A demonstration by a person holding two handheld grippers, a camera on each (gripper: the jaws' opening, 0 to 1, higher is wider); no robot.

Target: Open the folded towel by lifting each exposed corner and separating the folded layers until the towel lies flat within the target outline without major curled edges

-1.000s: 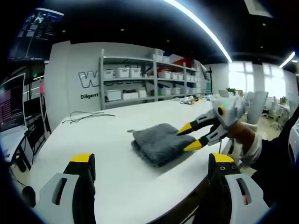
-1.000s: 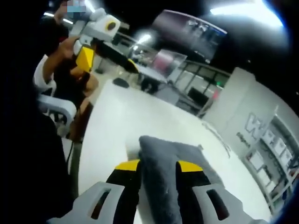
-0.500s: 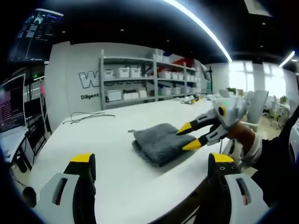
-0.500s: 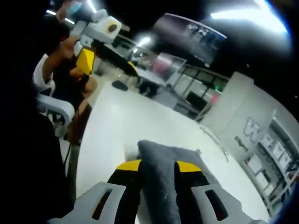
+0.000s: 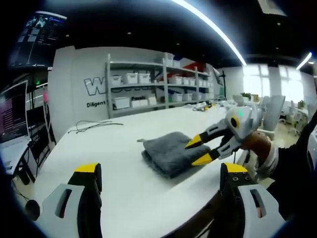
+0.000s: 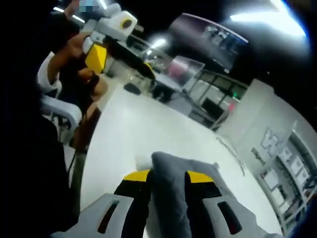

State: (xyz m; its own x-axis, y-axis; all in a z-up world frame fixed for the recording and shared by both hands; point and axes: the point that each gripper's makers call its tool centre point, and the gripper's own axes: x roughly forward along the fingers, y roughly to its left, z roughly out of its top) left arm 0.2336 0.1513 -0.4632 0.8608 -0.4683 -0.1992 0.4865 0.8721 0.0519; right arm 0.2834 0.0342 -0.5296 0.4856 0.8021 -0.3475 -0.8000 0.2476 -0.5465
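Observation:
A folded grey towel (image 5: 168,151) lies on the white table (image 5: 109,148). In the left gripper view my right gripper (image 5: 198,151) reaches in from the right, its yellow tips above and below the towel's near right edge. In the right gripper view the towel (image 6: 171,166) bulges up and fills the gap between the two yellow jaws of my right gripper (image 6: 168,177), which is shut on it. My left gripper (image 5: 161,171) hangs wide open over the table's near part, short of the towel. It is also held up at the top left of the right gripper view (image 6: 119,62).
Shelves with white bins (image 5: 158,84) line the back wall. A thin cable (image 5: 94,126) lies on the table's far left. A monitor (image 5: 12,119) stands at the left. A person's hand and sleeve (image 5: 262,148) hold the right gripper beside the table's right edge.
The right gripper has crept a little leftward onto the towel's edge and dropped slightly. The left gripper stays wide open in the same place.

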